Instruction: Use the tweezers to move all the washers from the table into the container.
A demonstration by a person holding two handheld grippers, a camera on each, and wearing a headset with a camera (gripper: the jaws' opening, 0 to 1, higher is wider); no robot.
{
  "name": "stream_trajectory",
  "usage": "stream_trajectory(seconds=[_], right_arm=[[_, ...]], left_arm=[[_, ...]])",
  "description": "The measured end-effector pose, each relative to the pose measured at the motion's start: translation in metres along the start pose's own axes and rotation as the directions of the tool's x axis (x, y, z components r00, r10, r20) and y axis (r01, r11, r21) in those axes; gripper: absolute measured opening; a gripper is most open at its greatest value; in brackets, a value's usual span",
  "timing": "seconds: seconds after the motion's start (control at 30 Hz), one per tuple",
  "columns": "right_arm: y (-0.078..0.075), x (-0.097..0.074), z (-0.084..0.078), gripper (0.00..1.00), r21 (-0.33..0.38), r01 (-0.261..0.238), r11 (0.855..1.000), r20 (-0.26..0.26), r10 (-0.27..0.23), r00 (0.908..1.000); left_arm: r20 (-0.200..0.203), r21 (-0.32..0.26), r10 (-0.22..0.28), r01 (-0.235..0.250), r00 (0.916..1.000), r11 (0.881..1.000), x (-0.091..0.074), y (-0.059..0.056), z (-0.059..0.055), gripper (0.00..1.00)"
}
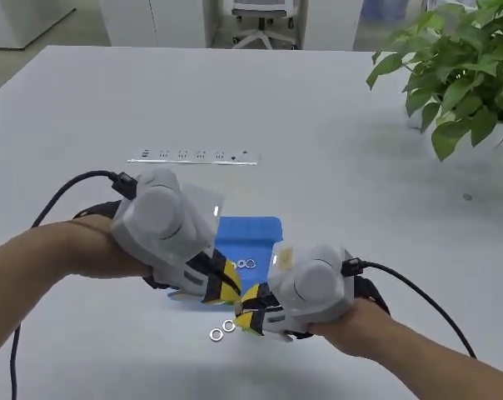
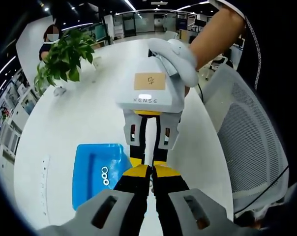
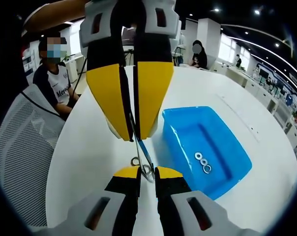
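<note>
The head view shows my two grippers meeting jaw to jaw over the white table, the left gripper [image 1: 226,287] from the left and the right gripper [image 1: 250,315] from the right. In the right gripper view, thin steel tweezers [image 3: 141,147] run from the left gripper's shut yellow jaws [image 3: 133,132] down into my right gripper [image 3: 147,174], also shut on them. Their tips sit at two washers [image 3: 135,161] on the table [image 1: 216,334]. Just beyond stands the blue container [image 1: 251,229] [image 3: 217,132] [image 2: 89,162], with three washers [image 3: 202,162] [image 1: 246,264] [image 2: 105,175] inside. The left gripper [image 2: 152,173] faces the right gripper [image 2: 148,147].
A white power strip [image 1: 193,157] lies farther back on the table. A potted plant [image 1: 460,75] [image 2: 65,56] stands at the far right. A mesh chair [image 2: 252,137] [image 3: 25,147] is at the table's near side, and people sit beyond the table.
</note>
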State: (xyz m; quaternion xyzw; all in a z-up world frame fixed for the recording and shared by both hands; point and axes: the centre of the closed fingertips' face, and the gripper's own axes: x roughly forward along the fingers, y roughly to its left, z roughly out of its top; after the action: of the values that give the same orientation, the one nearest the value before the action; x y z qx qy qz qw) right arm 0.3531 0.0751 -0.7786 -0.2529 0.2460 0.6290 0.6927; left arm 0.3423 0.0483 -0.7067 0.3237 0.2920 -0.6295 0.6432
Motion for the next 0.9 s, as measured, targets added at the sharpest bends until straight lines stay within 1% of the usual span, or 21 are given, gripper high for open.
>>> stream_trajectory(seconds=[0.33,0.4,0.63,0.9], right_arm=[[-0.0007,0.0050,-0.0042,0.13,0.008,-0.008,1.000,-0.003,0.008,1.0000],[-0.0013,0.0052,-0.0044,0.13,0.012,-0.008,1.000,0.000,0.008,1.0000],[-0.0020,0.0068,-0.0050,0.12,0.014,-0.011,1.000,0.001,0.011,0.9999],[-0.0017,0.0072,-0.0057,0.11,0.029,-0.008,1.000,-0.005,0.008,0.9999]], left_arm=[[-0.007,-0.009,-0.002,0.002,1.0000,1.000,0.0043,0.0019,-0.0040,0.06],[0.003,-0.015,0.002,-0.002,1.0000,1.000,0.0043,0.0035,-0.0030,0.06],[0.007,-0.023,0.008,-0.008,0.9999,1.000,0.0037,0.0085,-0.0039,0.06],[0.007,-0.026,0.010,-0.010,0.9999,1.000,0.0038,0.0093,-0.0036,0.06]])
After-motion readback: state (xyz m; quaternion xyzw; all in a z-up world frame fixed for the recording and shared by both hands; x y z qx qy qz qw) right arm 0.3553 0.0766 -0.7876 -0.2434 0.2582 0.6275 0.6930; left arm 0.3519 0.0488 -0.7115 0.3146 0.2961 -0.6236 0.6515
